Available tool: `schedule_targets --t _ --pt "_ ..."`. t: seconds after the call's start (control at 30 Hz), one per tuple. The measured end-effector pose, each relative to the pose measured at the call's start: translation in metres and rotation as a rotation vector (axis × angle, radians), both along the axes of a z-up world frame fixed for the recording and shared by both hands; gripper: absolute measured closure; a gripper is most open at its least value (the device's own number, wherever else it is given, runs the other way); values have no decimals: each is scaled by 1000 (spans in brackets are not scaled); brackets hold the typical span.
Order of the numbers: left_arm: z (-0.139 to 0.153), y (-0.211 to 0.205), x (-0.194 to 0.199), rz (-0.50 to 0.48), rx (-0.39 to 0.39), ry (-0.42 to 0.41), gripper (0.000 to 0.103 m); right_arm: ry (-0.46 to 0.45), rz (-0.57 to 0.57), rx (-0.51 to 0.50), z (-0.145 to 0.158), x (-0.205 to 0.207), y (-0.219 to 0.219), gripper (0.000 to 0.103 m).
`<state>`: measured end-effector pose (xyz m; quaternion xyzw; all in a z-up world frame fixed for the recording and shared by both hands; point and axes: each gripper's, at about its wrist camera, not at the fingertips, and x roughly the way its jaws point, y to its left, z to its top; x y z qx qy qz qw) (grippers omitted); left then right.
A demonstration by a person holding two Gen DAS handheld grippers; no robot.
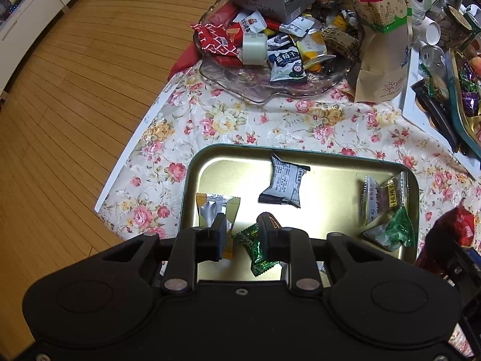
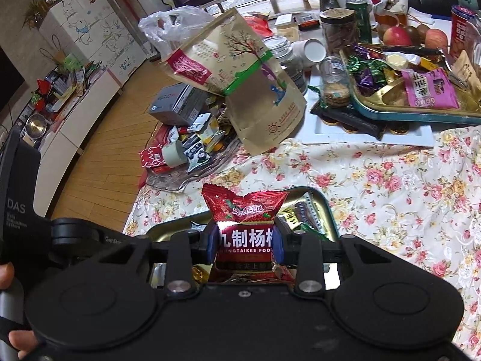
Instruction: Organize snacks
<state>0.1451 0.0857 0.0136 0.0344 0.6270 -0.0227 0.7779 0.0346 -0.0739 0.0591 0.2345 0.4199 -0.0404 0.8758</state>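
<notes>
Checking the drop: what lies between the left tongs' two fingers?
In the left wrist view, a small green foil-wrapped candy lies on the gold metal tray between the left tongs, whose fingers stand apart, not pressing it.

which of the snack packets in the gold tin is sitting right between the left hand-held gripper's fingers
The green candy packet, shiny and crinkled, lies loose between the open left hand-held gripper. The silver-orange packet lies left of it; the white packet lies farther off.

Wooden plank floor (image 1: 75, 90); low white cabinets (image 2: 75, 126) along the wall.
</notes>
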Motion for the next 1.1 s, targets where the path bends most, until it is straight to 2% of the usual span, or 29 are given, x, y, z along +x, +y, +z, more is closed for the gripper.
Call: schedule_targets --t 0.27,0.33,0.43,0.6,0.97,1.1 --pt "0 1 0 6 -3 1 70 -53 54 -46 4 4 15 63" --pt "1 2 -1 9 -5 -3 70 -64 54 -29 5 4 14 58" --pt "1 2 -1 13 -7 -4 70 -92 52 -2 9 3 12 58" --pt "3 0 -2 10 -10 -8 70 -119 61 -49 15 0 10 57" --pt "5 -17 -16 -31 42 -65 70 -38 35 -128 1 -10 -8 57" --pt "3 -21 -26 -39 38 -67 69 -4 30 -149 -7 -18 -16 57"
